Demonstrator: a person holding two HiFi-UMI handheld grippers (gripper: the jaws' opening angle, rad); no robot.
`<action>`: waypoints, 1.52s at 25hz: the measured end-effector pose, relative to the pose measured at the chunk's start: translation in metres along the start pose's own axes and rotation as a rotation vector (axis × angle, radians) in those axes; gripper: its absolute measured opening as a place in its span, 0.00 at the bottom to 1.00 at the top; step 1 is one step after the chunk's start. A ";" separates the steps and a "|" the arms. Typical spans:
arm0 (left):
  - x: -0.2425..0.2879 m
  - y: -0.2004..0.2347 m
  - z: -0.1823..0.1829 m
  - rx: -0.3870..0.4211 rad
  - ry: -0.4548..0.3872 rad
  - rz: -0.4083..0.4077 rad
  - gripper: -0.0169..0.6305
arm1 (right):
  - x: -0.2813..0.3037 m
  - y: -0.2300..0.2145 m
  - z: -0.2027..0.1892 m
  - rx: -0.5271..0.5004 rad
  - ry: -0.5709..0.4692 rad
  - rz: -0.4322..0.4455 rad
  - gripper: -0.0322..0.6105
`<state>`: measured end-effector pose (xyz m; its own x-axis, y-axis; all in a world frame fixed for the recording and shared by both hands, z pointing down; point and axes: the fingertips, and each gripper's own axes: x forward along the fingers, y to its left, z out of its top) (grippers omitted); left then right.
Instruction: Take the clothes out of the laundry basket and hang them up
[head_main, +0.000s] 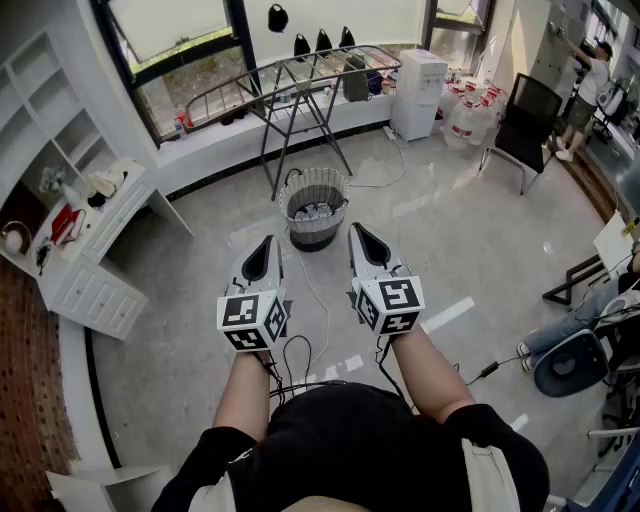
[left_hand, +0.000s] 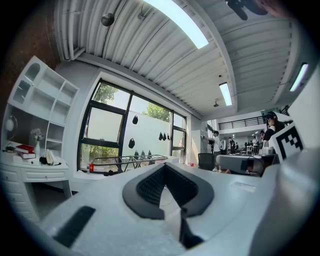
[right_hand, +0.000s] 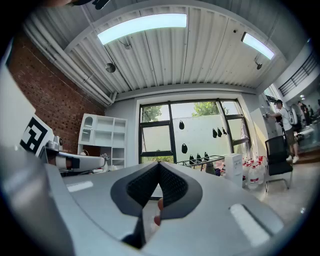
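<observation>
You hold both tools out level in front of you, side by side and a little apart. Your left gripper (head_main: 265, 247) has its jaws pressed together with nothing between them. Your right gripper (head_main: 362, 236) is closed the same way and also carries nothing. The laundry basket (head_main: 338, 196) stands on the pale floor (head_main: 450, 230) just ahead of the two tips. In the head view it lies between them, and neither tool touches it. Inside it lies a pale heap, probably the clothes (head_main: 314, 212), though the pieces are too small to tell apart. Behind the basket, by the window, stands the drying rack (head_main: 310, 68). A white cabinet (head_main: 100, 270) sits to your left, and a white water dispenser (head_main: 417, 93) stands just right of the rack.
</observation>
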<state>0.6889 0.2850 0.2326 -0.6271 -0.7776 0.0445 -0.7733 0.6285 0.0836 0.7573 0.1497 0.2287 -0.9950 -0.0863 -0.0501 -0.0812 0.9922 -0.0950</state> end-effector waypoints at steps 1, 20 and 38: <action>-0.001 0.000 0.000 0.003 0.002 -0.001 0.04 | -0.001 0.001 0.000 0.005 -0.001 0.000 0.07; -0.012 0.022 -0.001 0.017 0.011 -0.008 0.04 | 0.013 0.027 -0.003 -0.002 -0.006 -0.003 0.07; -0.009 0.092 -0.004 0.000 0.003 -0.024 0.04 | 0.065 0.069 -0.026 -0.007 0.009 -0.025 0.07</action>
<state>0.6239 0.3503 0.2441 -0.6084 -0.7923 0.0457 -0.7880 0.6099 0.0845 0.6851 0.2147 0.2448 -0.9932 -0.1100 -0.0384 -0.1063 0.9903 -0.0891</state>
